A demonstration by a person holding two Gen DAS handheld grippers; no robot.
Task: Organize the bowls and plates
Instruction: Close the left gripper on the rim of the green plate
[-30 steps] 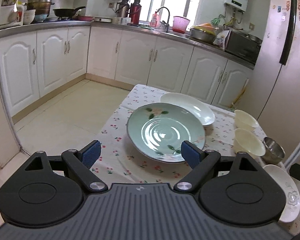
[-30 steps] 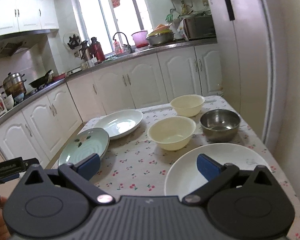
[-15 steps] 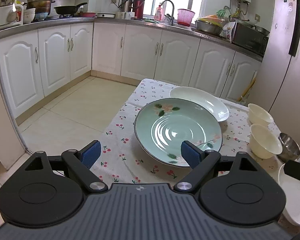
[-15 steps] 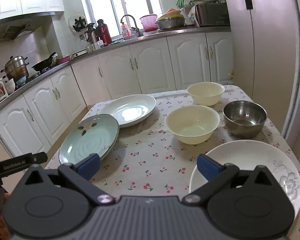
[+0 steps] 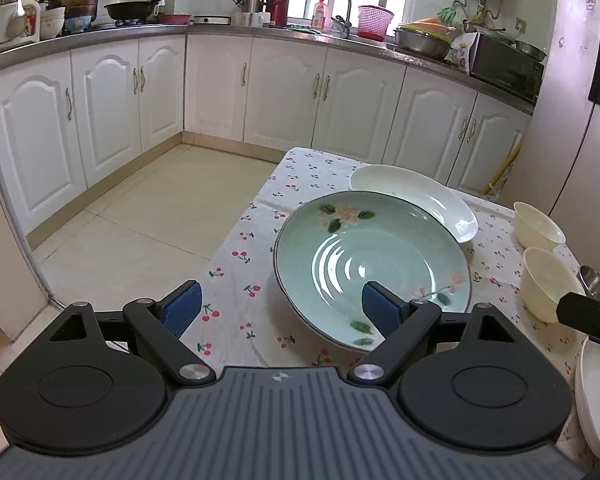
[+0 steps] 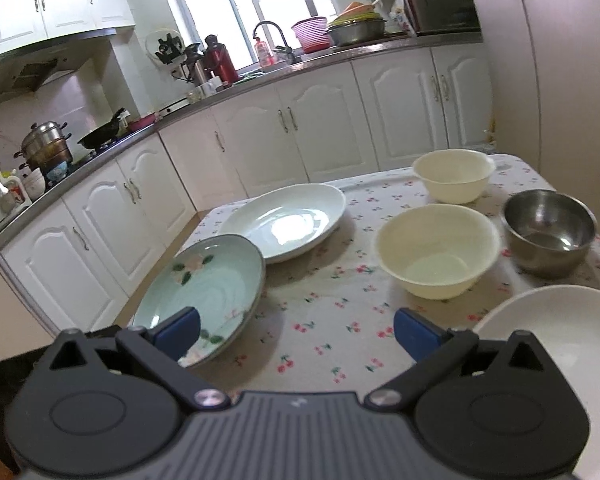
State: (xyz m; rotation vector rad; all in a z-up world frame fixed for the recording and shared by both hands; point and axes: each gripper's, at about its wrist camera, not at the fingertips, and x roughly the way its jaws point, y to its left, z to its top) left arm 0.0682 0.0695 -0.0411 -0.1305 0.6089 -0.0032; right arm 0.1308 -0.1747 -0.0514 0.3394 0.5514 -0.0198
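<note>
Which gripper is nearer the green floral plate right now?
Left. The left gripper hangs open at the green floral plate, one finger over its near rim. The right gripper, also open, sits beside it, toward the table's middle.

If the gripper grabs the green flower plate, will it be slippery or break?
The green flower plate shines with glossy glaze, so the blue pads may well slip on it. It looks like stiff ceramic, so it would probably crack if dropped. Its rim overlaps the white plate, so lifting may nudge that one.

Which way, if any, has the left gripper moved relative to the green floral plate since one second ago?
Yes. The left gripper has advanced toward the green floral plate; its right finger now overlaps the plate's near rim, and the cherry-print tablecloth looks nearer.
</note>
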